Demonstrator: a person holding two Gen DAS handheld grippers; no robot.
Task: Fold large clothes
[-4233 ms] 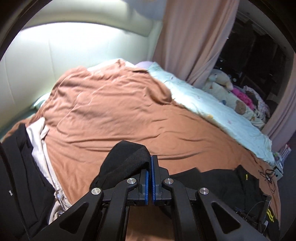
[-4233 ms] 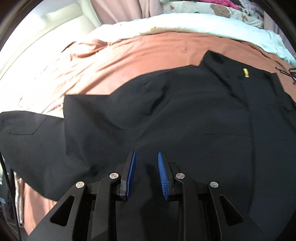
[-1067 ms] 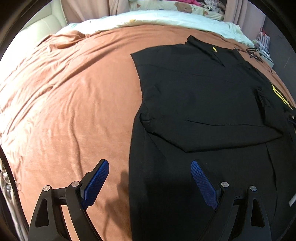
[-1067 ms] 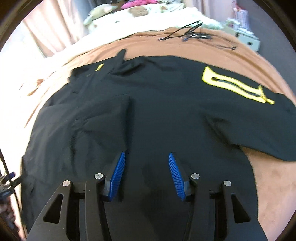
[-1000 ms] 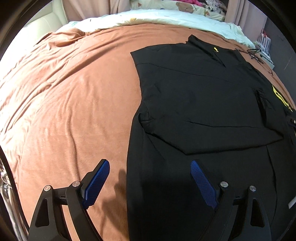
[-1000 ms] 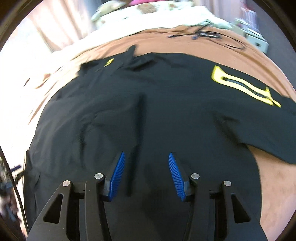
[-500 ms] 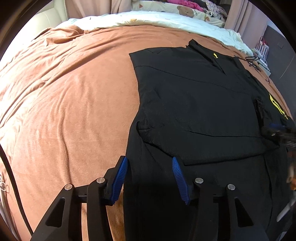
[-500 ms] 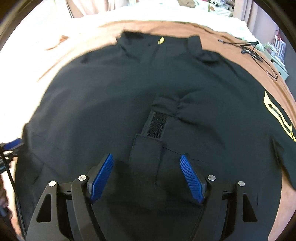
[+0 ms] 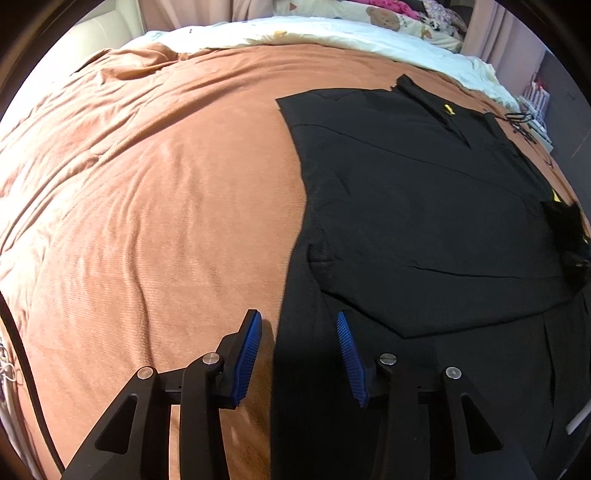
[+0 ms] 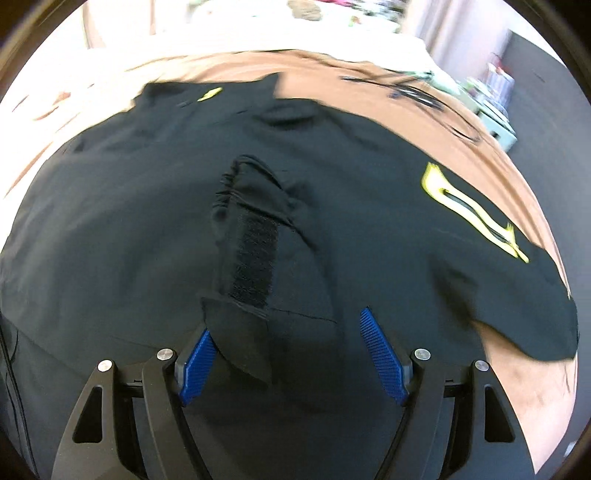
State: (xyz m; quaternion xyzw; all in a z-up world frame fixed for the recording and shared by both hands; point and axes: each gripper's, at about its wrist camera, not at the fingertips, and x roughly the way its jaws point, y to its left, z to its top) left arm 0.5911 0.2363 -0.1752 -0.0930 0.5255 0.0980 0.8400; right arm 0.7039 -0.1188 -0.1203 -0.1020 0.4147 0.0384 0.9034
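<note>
While your right-wrist view is smeared by motion, the far bed edge and the tangle of cables (image 10: 410, 92) there are hard to make out. Your black jacket (image 9: 424, 206) lies spread on the orange-brown bedspread (image 9: 147, 206), its lower part cut off by the frame. Your left tool (image 9: 300, 350) has just been closing; its blue pads straddle the jacket's left edge without pressing it, so it is still released. Your right tool (image 10: 288, 354) stands wide apart, having just opened, with a sleeve cuff (image 10: 243, 332) and its hook-and-loop strip (image 10: 255, 258) lying between the pads, over the left pad, ungripped. A yellow emblem (image 10: 472, 210) shows to the right. Plush toys (image 9: 384, 18) line the white quilt (image 9: 332, 33) beyond.
</note>
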